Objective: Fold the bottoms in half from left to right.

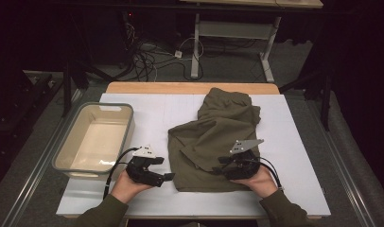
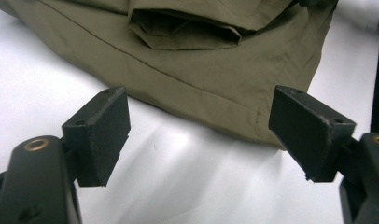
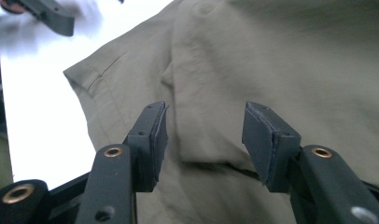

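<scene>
Both claws released: left claw point(image 2: 199, 135) beside the garment's point(image 1: 213, 137) hem, right claw point(image 3: 204, 140) above it; pinch edges squarely.

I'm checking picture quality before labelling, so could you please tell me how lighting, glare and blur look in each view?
High view: dim, the room around the table nearly black, the olive garment evenly lit. Left gripper view: sharp pads, the white sheet glaring behind them, the garment's far folds soft. Right gripper view: the sheet washed out at left, the other gripper blurred, the cloth slightly soft.
</scene>
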Tool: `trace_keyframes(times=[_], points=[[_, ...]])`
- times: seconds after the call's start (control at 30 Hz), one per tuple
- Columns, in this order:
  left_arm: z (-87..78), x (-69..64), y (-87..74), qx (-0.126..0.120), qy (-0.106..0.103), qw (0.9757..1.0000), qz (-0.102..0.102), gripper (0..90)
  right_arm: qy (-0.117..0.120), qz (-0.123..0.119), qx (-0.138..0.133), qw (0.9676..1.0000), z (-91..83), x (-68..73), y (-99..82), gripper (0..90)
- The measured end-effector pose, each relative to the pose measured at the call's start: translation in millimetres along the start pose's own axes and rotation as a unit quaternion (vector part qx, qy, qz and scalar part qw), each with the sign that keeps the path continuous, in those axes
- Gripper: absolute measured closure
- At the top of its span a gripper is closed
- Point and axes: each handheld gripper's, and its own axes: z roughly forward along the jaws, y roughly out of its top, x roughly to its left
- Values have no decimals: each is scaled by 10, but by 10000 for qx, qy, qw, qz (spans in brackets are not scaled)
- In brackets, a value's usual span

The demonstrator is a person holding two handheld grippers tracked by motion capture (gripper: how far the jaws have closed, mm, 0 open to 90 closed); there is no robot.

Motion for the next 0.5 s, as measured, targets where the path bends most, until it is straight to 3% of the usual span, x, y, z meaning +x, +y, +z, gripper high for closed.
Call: trace_keyframes(times=[0.1, 0.2, 0.33, 0.5], points=[[10, 6, -5, 8, 8, 10000, -5, 200, -8, -73, 179, 9998, 76, 34, -16, 548], [6, 4, -5, -10, 20, 10000, 0, 200, -215, -218, 378, 9988, 115, 56, -39, 709], [16, 15, -6, -23, 18, 10000, 3, 201, -254, -207, 343, 9989, 71, 33, -51, 881], [13, 17, -8, -14, 25, 10000, 23, 201, -288, -193, 142, 9993, -76, -17, -56, 900]])
